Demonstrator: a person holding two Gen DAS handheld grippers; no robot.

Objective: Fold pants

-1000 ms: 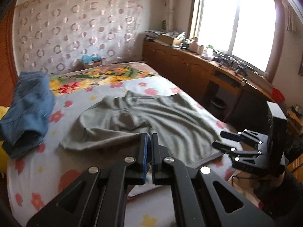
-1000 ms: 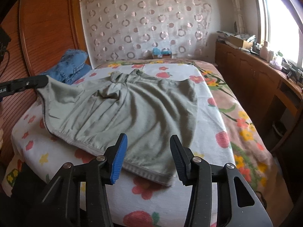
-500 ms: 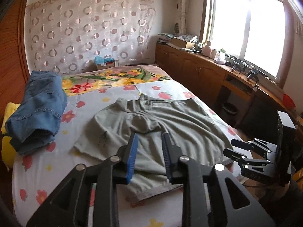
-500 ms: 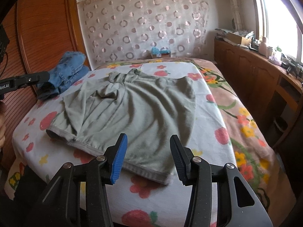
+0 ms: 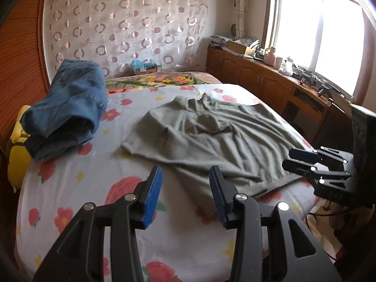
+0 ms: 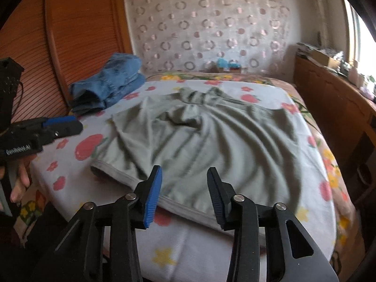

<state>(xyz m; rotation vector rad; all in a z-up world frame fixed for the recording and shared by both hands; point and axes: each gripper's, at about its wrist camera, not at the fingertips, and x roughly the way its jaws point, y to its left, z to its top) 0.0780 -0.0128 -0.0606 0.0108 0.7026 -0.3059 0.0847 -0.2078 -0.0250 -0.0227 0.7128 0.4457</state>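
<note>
Since a second earlier, released by the left gripper (image 5: 185, 176), whose jaws had just been opening; now parted with nothing between them, above the flowered bedsheet (image 5: 77, 188). Grey pants (image 5: 211, 136) spread rumpled across the bed, folded jeans (image 5: 68, 108) well apart at the left, and a small cardboard box (image 5: 145, 70) (contents unclear) by the far wall.

From the right wrist: right gripper (image 6: 184, 176) partly open, just been narrowing, empty, poised over the pants' near hem (image 6: 183, 208).

Glaring window (image 5: 329, 23) daylight (fisheye-warped, blurred)
</note>
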